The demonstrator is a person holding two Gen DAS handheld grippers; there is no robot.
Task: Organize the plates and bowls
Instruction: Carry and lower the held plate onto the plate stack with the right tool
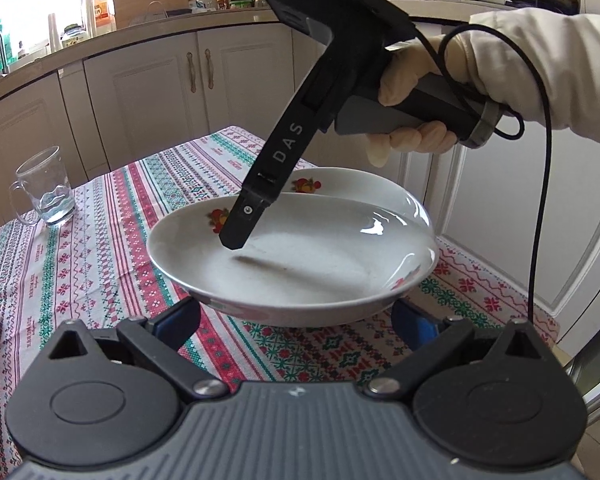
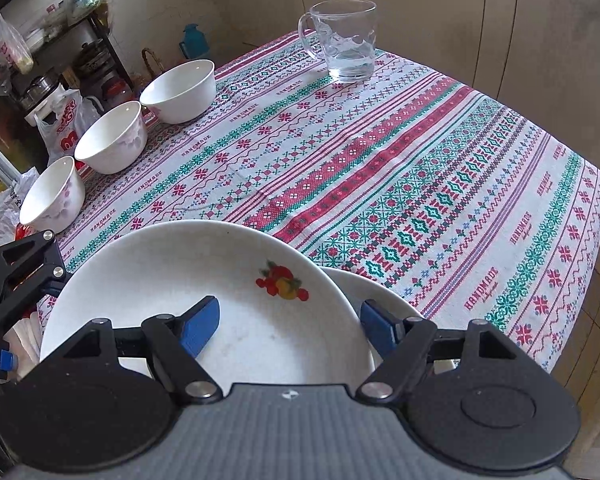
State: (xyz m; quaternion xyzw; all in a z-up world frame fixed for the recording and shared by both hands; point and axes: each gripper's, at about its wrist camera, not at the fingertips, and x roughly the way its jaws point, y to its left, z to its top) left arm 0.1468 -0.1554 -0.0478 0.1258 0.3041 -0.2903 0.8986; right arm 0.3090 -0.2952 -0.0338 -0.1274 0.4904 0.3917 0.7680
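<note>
Lower centre of the right view: top plate rim sits between the open right fingers, one blue pad inside, one outside. White, fruit print, stacked on another plate. Left fingers open beneath it.

Left wrist view: close, looking obliquely down past its fingers toward kitchen cabinets. Right wrist view: steeper, close above. Both share the stacked plates and desk.
</note>
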